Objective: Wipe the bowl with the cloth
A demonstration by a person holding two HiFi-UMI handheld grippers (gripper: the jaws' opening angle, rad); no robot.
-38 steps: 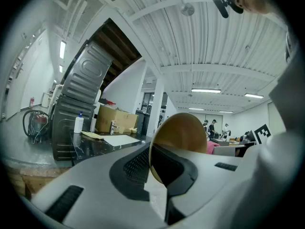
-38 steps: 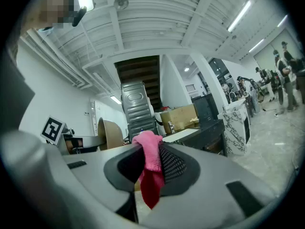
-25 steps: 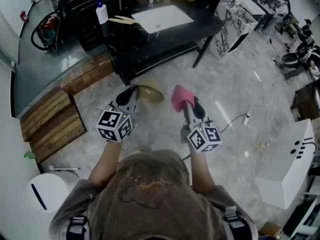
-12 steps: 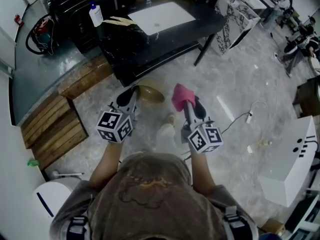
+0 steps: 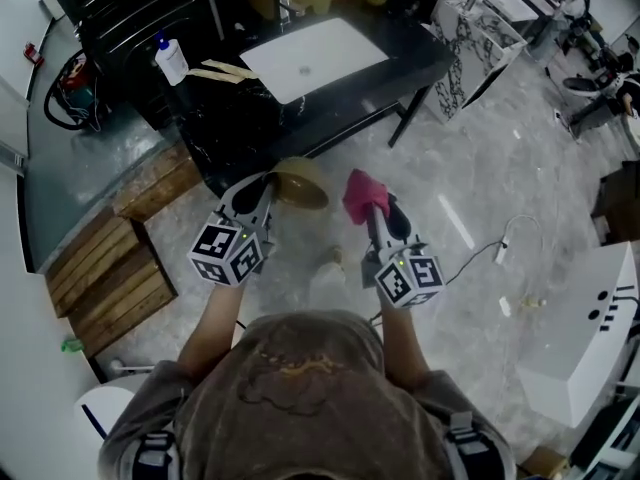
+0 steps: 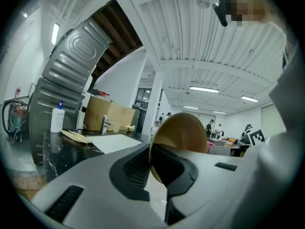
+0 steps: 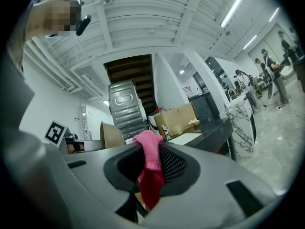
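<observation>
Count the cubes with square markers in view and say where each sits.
2. One black-and-white marker cube sits on the left tool, shut on the round tan bowl; the other on the right tool, shut on the pink cloth. None seems hidden.

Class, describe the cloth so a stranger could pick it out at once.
In front of the black table, two grippers are held side by side. The cloth is bunched in the right gripper; it is bright pink, unlike the tan bowl in the left gripper.
</observation>
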